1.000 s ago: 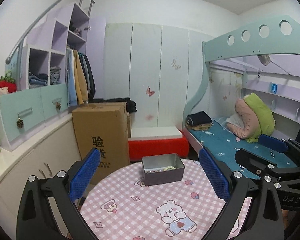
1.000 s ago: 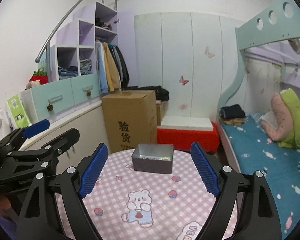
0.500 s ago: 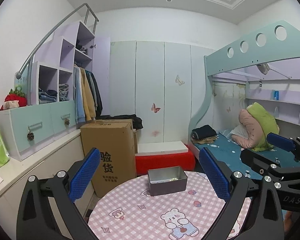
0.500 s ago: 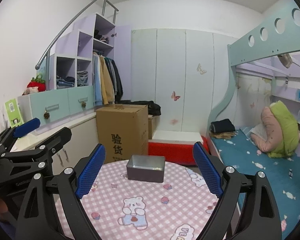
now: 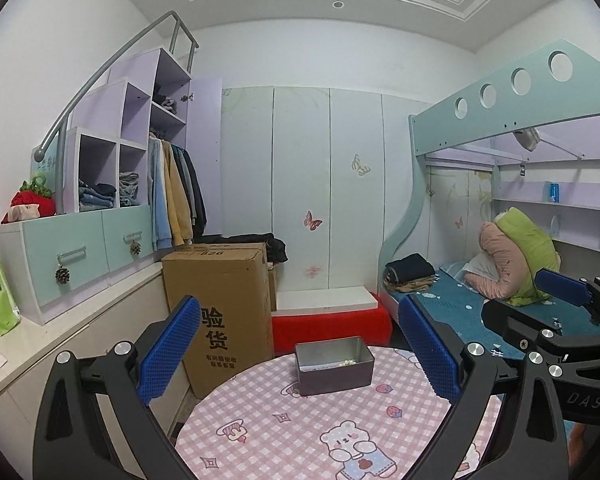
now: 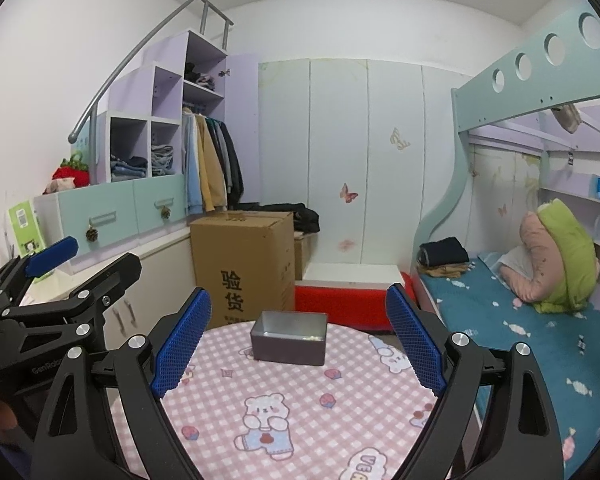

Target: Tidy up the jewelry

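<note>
A grey metal tin [image 5: 334, 364] stands near the far edge of a round table with a pink checked cloth [image 5: 300, 432]. Small pale beads [image 5: 346, 362] lie inside it. My left gripper [image 5: 298, 300] is open and empty, held back from the tin and above the table. In the right wrist view the same tin [image 6: 289, 338] sits ahead of my right gripper [image 6: 299, 292], which is also wide open with nothing between its blue pads [image 6: 182, 344]. Each gripper shows in the other's view: the right gripper [image 5: 536, 308] at the right, the left gripper [image 6: 88, 264] at the left.
A tall cardboard box [image 5: 220, 312] stands behind the table on the left, beside a red and white bench [image 5: 332, 320]. A white counter with drawers [image 5: 72, 252] runs along the left wall. A bunk bed [image 6: 520, 320] fills the right side.
Both views have tilted up and drawn back, so the tin sits lower and smaller and more ceiling shows. Both grippers stayed open and empty.
</note>
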Tool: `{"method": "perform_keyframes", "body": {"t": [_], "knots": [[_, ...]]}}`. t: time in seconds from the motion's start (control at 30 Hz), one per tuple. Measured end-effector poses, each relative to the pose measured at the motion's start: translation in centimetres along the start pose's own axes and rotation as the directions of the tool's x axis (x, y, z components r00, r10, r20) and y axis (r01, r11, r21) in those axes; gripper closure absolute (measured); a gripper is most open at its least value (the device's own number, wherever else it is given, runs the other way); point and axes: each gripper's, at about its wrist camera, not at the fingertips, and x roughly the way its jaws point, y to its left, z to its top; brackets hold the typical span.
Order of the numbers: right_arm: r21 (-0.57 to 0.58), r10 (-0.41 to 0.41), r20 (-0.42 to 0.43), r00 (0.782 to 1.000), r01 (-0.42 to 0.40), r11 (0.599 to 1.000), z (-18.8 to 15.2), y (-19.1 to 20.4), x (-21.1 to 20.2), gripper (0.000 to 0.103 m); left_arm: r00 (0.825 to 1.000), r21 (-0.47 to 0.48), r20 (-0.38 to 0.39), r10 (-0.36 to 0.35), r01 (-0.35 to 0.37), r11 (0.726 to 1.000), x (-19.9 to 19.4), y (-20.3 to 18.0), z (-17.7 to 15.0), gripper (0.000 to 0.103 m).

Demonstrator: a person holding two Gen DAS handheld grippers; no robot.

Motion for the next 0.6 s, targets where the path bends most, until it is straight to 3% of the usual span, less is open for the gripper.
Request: {"method": "perform_keyframes", "body": {"t": [0.6], "knots": [[0.016,-0.003,-0.017,1.000,0.003,1.000,-0.1,-0.7,1.3,0.017,1.000,0.010,-0.009,-0.002,0.002,1.000,0.9,-0.4,0.0,0.007]]}}
